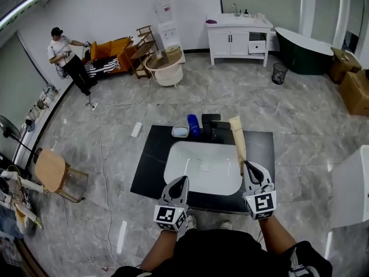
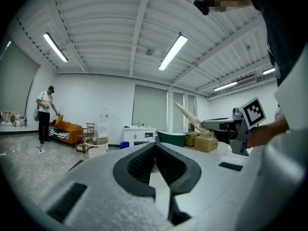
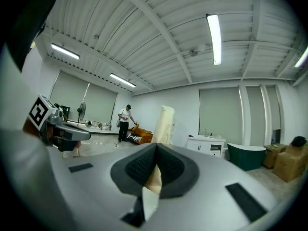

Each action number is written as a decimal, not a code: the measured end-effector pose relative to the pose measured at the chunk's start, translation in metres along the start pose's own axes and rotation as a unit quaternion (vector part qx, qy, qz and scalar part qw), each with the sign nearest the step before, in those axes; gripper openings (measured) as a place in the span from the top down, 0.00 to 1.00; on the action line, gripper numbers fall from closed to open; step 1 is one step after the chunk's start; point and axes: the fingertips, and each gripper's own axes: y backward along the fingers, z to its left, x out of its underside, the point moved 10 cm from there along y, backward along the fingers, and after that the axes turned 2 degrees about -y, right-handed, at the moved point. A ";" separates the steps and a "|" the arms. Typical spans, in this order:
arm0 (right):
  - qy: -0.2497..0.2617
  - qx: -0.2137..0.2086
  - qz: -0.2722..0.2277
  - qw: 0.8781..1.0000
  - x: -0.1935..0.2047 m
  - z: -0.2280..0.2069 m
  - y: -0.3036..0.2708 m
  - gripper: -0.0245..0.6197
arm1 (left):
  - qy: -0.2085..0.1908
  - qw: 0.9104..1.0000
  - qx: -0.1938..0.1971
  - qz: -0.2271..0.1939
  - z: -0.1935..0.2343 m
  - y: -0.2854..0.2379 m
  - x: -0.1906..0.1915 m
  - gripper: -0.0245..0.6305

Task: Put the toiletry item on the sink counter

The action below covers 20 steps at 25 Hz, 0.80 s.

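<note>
While the black sink counter point(image 1: 147, 172) and its white basin point(image 1: 202, 166) lie below, the cream toiletry tube point(image 1: 237, 138) points toward twelve o'clock over the basin's right edge, pinched by the right gripper point(image 1: 247, 165); the left gripper point(image 1: 183, 179), at its nine o'clock, has its jaws pressed together.

Counter point(image 1: 149, 166): black. Basin point(image 1: 203, 167): white. Tube point(image 1: 237, 138): plain cream. Bottle point(image 1: 194, 126): blue. Dish point(image 1: 180, 131): pale blue. Floor point(image 1: 115, 114): grey marble with pale veins. Left gripper point(image 1: 183, 179) and right gripper point(image 1: 247, 165): light grey shells, black pads point(image 2: 137, 165), cubes point(image 1: 169, 217) with black-and-white square markers. Cabinet point(image 1: 230, 42): white. Tub point(image 1: 302, 53): dark green. Sofa point(image 1: 109, 49): orange. Cloth point(image 1: 102, 67): black-and-white stripes.
</note>
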 end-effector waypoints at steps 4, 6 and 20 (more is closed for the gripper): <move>0.008 0.031 0.024 0.999 0.004 -0.007 -0.002 0.95 | 0.000 1.000 0.026 0.008 0.009 -0.021 0.002 0.95; 0.001 0.043 0.026 0.999 0.007 -0.008 -0.001 0.95 | 0.000 0.999 0.037 0.014 0.013 -0.028 0.003 0.95; -0.030 0.150 0.128 0.980 0.055 -0.026 0.013 0.95 | 0.003 0.994 0.107 0.033 0.018 -0.061 0.014 0.95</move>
